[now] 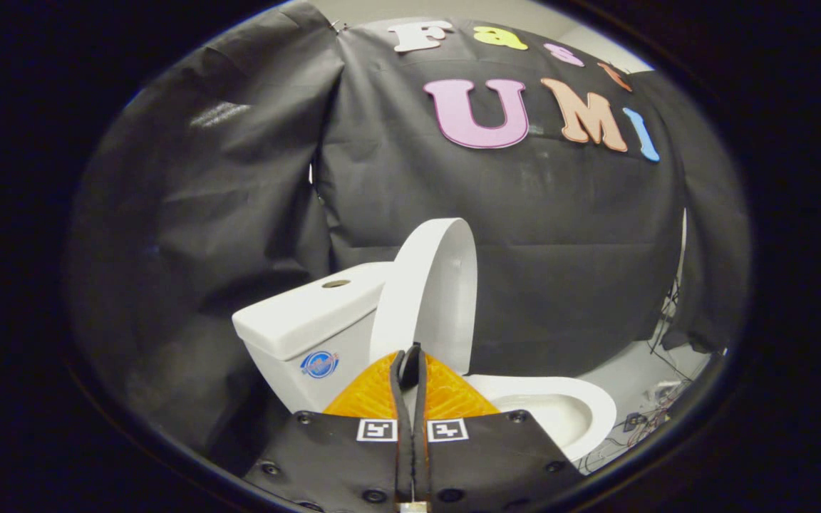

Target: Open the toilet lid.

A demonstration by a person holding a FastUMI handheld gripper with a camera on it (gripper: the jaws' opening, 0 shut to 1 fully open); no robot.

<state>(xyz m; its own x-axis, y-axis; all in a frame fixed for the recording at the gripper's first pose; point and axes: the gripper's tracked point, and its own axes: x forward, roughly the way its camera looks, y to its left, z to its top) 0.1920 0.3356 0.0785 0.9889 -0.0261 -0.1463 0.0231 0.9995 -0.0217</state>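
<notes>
White ceramic is showing throughout: the toilet lid (430,292) is standing raised, near upright, leaning back toward the cistern (311,320) and rising above the cistern's top edge. Just beyond and to one side of the fingers, the seat (560,399) is lying flat around the bowl, its opening exposed, so nothing is covering the bowl. The gripper (410,360) is sitting low in front of the lid with its two fingers pressed together, no gap visible between them and nothing held; their tips are overlapping the lid's lower edge in the picture, though whether they are touching it cannot be told. Judging from how things lie, the task is looking essentially done: the lid is already up and appears to be resting in its open position. What may be left is only to confirm that it is staying put against the cistern and to draw the gripper clear without knocking it forward. Loose cables (656,399) are lying on the floor (631,370) past the bowl's far rim, well apart from the fingers.
</notes>
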